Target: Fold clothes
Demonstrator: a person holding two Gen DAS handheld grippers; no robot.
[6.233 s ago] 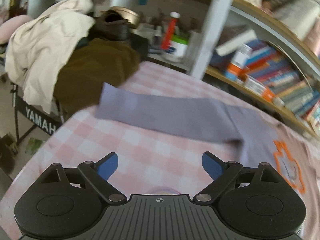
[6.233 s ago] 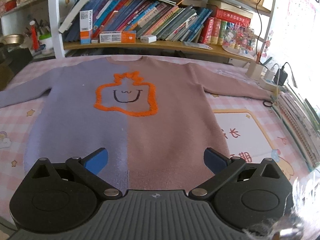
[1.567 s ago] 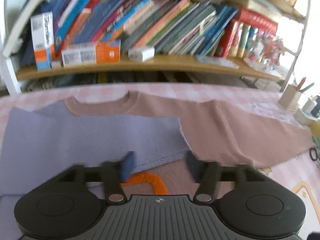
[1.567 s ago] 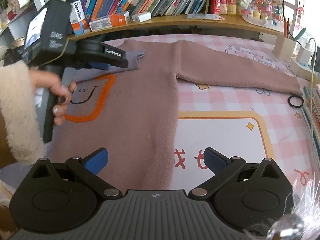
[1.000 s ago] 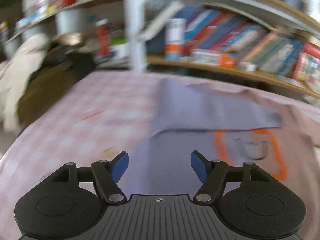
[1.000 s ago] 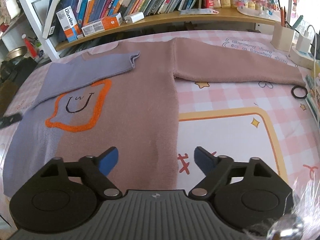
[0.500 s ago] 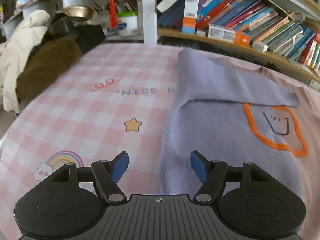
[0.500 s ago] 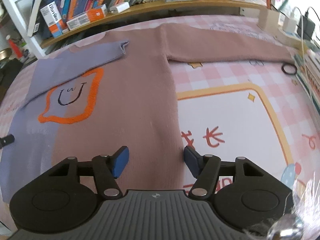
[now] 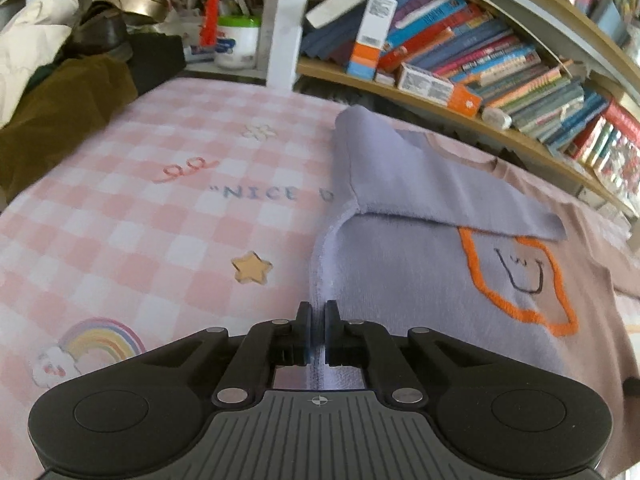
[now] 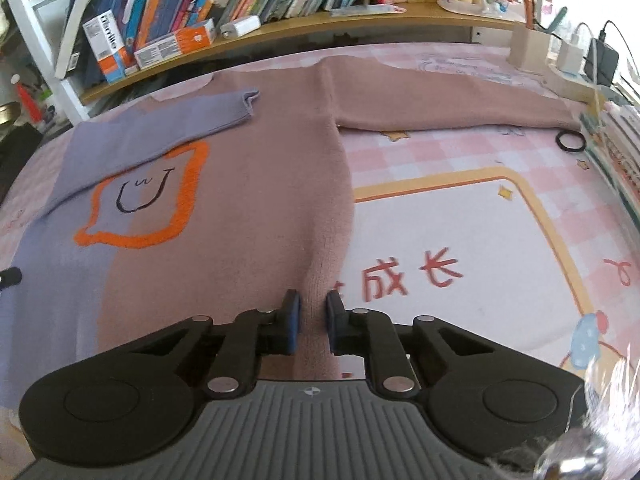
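With the sweater (image 10: 248, 216) flat on the checked tablecloth (image 9: 132, 216), left gripper (image 9: 316, 332) pinching its lilac side edge and right gripper (image 10: 311, 326) pinching its brown side edge, both should lift evenly, keeping the hem taut.

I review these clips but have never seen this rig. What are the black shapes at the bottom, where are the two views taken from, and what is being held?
They are hand-held two-finger grippers, each with a camera looking along its fingers. The left gripper has just closed on the lilac edge of the sweater; the right gripper has just closed on its brown edge. The sweater lies flat on a pink checked tablecloth, lilac sleeve folded across the chest, brown sleeve outstretched.
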